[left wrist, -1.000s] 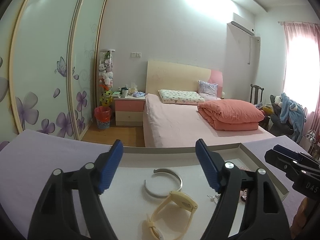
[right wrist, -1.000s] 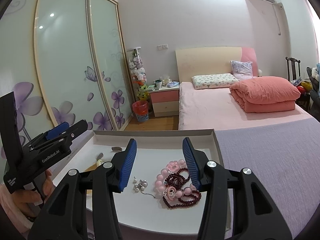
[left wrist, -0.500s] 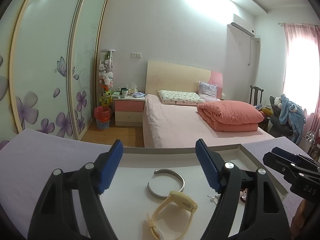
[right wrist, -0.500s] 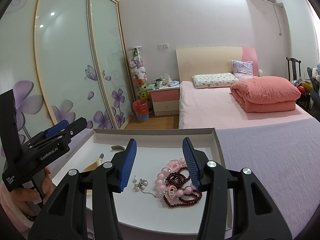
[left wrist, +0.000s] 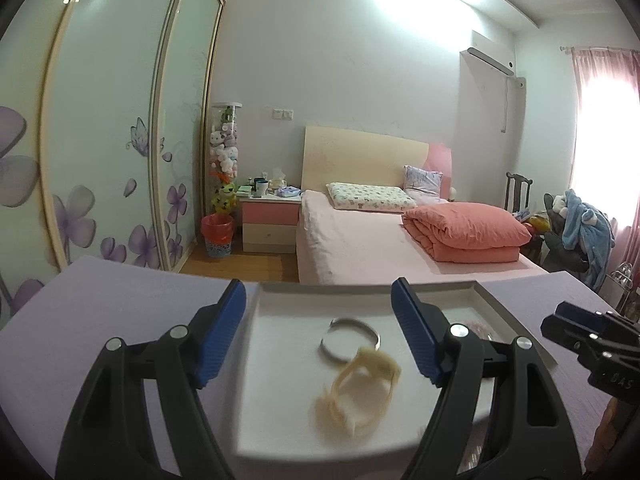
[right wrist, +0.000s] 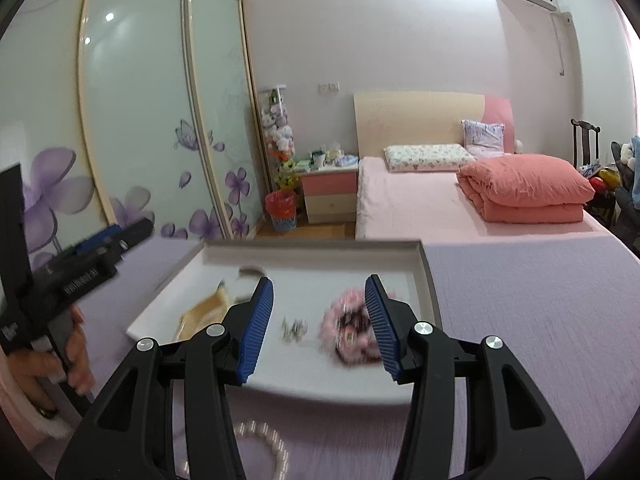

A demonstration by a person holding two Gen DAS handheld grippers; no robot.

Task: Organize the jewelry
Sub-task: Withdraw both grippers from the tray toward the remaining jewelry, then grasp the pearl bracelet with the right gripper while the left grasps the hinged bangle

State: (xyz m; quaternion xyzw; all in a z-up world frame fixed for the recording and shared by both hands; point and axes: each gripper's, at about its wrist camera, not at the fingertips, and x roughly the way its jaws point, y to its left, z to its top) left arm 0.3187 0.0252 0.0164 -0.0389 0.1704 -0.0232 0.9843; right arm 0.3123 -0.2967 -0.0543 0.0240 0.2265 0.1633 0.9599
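A white tray (left wrist: 280,400) lies on the purple cloth. In it are a silver bangle (left wrist: 349,342) and a cream watch (left wrist: 360,388). My left gripper (left wrist: 320,338) is open and empty, held above and just before the bangle. In the right wrist view the tray (right wrist: 424,264) also holds small pearl earrings (right wrist: 294,328) and a heap of pink and dark red bead bracelets (right wrist: 352,330). My right gripper (right wrist: 320,326) is open and empty above them. A white pearl necklace (right wrist: 264,444) lies on the cloth in front of the tray.
The purple cloth (right wrist: 540,320) covers the surface around the tray. The right gripper shows at the right edge of the left wrist view (left wrist: 592,336); the left one shows at the left of the right wrist view (right wrist: 80,264). A pink bed (left wrist: 380,240) stands behind.
Both grippers have pulled back and risen, so the tray looks farther off and its front edge shows. The pearl necklace on the cloth has come into the right wrist view. Jaws stay open.
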